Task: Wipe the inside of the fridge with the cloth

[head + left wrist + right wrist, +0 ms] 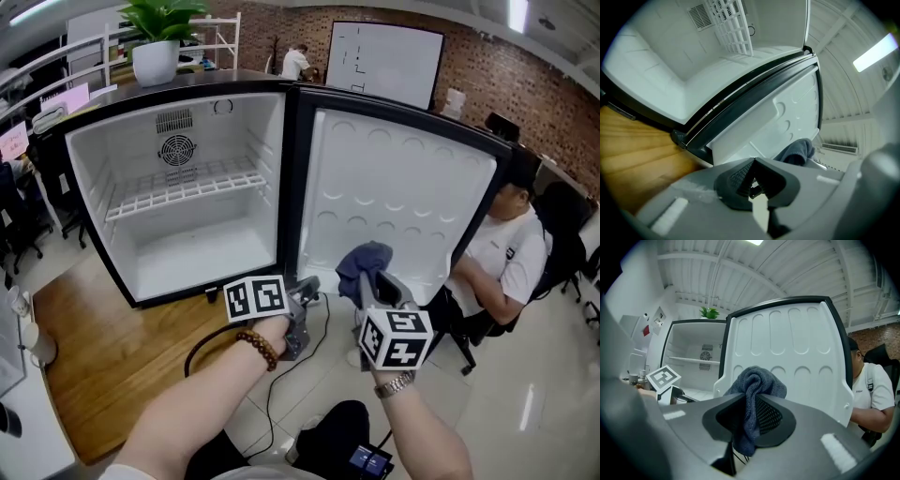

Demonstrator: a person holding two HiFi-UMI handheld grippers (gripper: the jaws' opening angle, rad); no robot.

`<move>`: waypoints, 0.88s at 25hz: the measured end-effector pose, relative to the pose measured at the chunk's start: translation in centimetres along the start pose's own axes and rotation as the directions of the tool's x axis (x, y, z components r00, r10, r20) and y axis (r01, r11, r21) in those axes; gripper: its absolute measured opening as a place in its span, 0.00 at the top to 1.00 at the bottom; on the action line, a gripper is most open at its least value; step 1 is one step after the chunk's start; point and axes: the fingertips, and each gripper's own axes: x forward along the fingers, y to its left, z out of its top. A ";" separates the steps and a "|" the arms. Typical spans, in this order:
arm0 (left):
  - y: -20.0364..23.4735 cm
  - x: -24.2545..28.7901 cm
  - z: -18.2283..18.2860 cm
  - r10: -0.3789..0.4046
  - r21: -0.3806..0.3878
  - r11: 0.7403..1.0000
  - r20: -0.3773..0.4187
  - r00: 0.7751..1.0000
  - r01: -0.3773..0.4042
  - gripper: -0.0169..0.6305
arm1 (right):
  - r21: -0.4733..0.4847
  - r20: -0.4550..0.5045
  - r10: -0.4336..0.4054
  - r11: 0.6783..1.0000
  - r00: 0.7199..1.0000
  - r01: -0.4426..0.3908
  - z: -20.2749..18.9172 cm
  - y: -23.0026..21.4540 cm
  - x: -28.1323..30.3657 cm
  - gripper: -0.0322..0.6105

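The small black fridge (103, 202) stands open on the floor, its white inside bare except for a wire shelf (183, 187). Its door (394, 187) is swung wide to the right, white inner side facing me. My right gripper (372, 281) is shut on a dark blue cloth (364, 261), bunched up in front of the door's lower part; in the right gripper view the cloth (754, 392) hangs between the jaws. My left gripper (307, 289) is shut and empty, low in front of the fridge's hinge edge, left of the cloth.
A person in a white shirt (511, 258) sits just right of the door. A black cable (281, 375) runs over the floor under my arms. A potted plant (157, 42) stands on the fridge. Wooden flooring (103, 356) lies at the left, a whiteboard (384, 61) behind.
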 end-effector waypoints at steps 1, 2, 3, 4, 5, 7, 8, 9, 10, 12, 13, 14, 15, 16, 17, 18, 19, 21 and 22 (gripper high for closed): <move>-0.3 -0.3 0.1 -0.005 0.011 1.000 0.001 1.000 0.004 0.97 | -0.002 0.000 0.009 1.000 1.000 -0.009 0.1 0.6 0.2 0.86; -0.6 -0.7 0.3 -0.009 0.029 1.000 0.003 1.000 0.009 0.97 | -0.006 0.002 0.021 1.000 1.000 -0.021 0.4 1.2 0.3 0.86; -1.0 -1.2 0.5 -0.012 0.055 0.998 0.006 1.000 0.012 0.97 | -0.011 0.006 0.034 0.999 0.999 -0.034 0.6 2.0 0.4 0.86; -1.5 -1.9 0.9 -0.014 0.088 0.996 0.011 1.000 0.013 0.97 | -0.016 0.011 0.051 0.999 0.999 -0.051 1.0 2.8 0.5 0.86; -1.9 -2.7 1.3 -0.012 0.129 0.992 0.018 1.000 0.009 0.97 | -0.020 0.019 0.070 0.997 0.997 -0.070 1.4 3.9 0.6 0.86; -2.5 -4.9 2.5 0.006 0.233 0.972 0.046 0.999 -0.017 0.97 | -0.030 0.039 0.113 0.993 0.993 -0.112 2.3 6.2 0.8 0.86; -2.7 -6.2 3.2 0.021 0.288 0.957 0.066 0.998 -0.039 0.97 | -0.033 0.050 0.137 0.990 0.989 -0.136 2.8 7.5 0.9 0.86; -2.9 -7.7 4.0 0.034 0.340 0.938 0.090 0.995 -0.062 0.96 | -0.033 0.061 0.163 0.986 0.985 -0.161 3.2 8.8 0.9 0.86; -3.3 -9.3 4.7 0.042 0.388 0.918 0.114 0.993 -0.083 0.96 | -0.032 0.072 0.189 0.982 0.979 -0.187 3.7 10.1 0.8 0.86; -4.3 -12.5 5.9 0.050 0.482 0.868 0.162 0.985 -0.123 0.96 | -0.032 0.094 0.240 0.971 0.966 -0.238 4.5 12.6 0.5 0.86; -5.0 -14.1 6.5 0.054 0.530 0.835 0.186 0.981 -0.146 0.96 | -0.035 0.103 0.264 0.964 0.959 -0.262 4.9 13.9 0.2 0.86; -5.7 -15.6 7.0 0.059 0.575 0.800 0.210 0.976 -0.172 0.96 | -0.039 0.111 0.288 0.958 0.951 -0.286 5.2 15.1 -0.1 0.86; -6.3 -17.1 7.4 0.064 0.613 0.765 0.233 0.970 -0.197 0.96 | -0.045 0.118 0.311 0.950 0.943 -0.308 5.6 16.3 -0.4 0.86; -6.9 -18.5 7.7 0.069 0.644 0.732 0.255 0.964 -0.223 0.96 | -0.050 0.125 0.332 0.943 0.935 -0.328 5.9 17.4 -0.6 0.86; -7.3 -19.8 8.0 0.076 0.665 0.704 0.275 0.958 -0.247 0.96 | -0.053 0.130 0.350 0.937 0.928 -0.346 6.2 18.4 -0.8 0.86; -7.6 -20.9 8.2 0.081 0.679 0.684 0.293 0.953 -0.267 0.96 | -0.055 0.134 0.366 0.931 0.921 -0.362 6.3 19.3 -0.9 0.86; -7.8 -21.9 8.2 0.085 0.686 0.671 0.307 0.948 -0.282 0.96 | -0.056 0.136 0.379 0.925 0.915 -0.375 6.4 20.1 -1.0 0.86; -7.8 -23.7 8.1 0.090 0.683 0.663 0.332 0.939 -0.305 0.96 | -0.057 0.136 0.401 0.916 0.906 -0.397 6.4 21.6 -1.1 0.86; -7.8 -24.5 8.0 0.094 0.680 0.661 0.344 0.934 -0.317 0.96 | -0.056 0.134 0.411 0.912 0.902 -0.407 6.3 22.2 -1.1 0.86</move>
